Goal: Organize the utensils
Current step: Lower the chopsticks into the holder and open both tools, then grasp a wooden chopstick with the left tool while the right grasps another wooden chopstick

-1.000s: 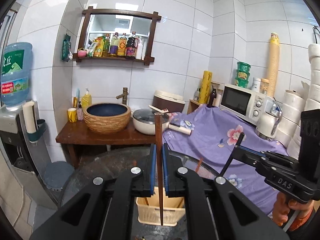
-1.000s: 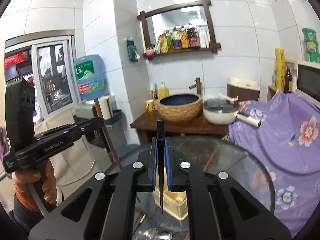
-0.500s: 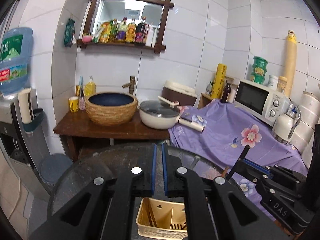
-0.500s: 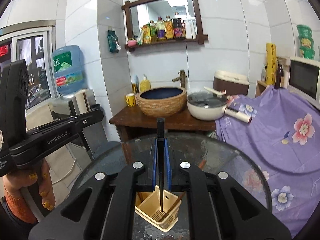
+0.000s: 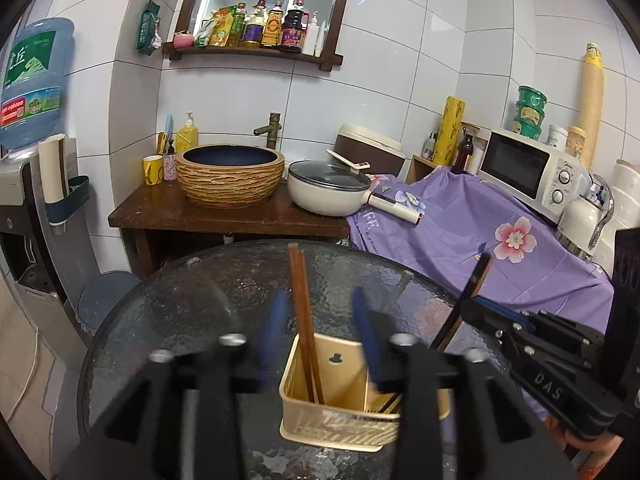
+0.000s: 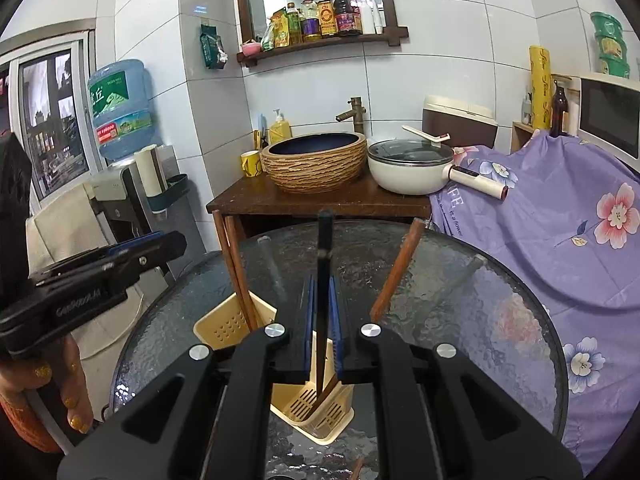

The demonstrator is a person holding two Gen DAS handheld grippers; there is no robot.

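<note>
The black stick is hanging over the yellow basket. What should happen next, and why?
Probably open the right hand-held gripper and let go. Its fingers are shut on the black chopstick, whose tip already reaches down into the cream basket on the glass table. The left hand-held gripper is open beside two brown chopsticks standing inside.

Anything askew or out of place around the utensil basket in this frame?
Nothing spilled or damaged. The brown chopsticks lean at a slant in the cream basket, and the right gripper holds a dark chopstick above it.
</note>
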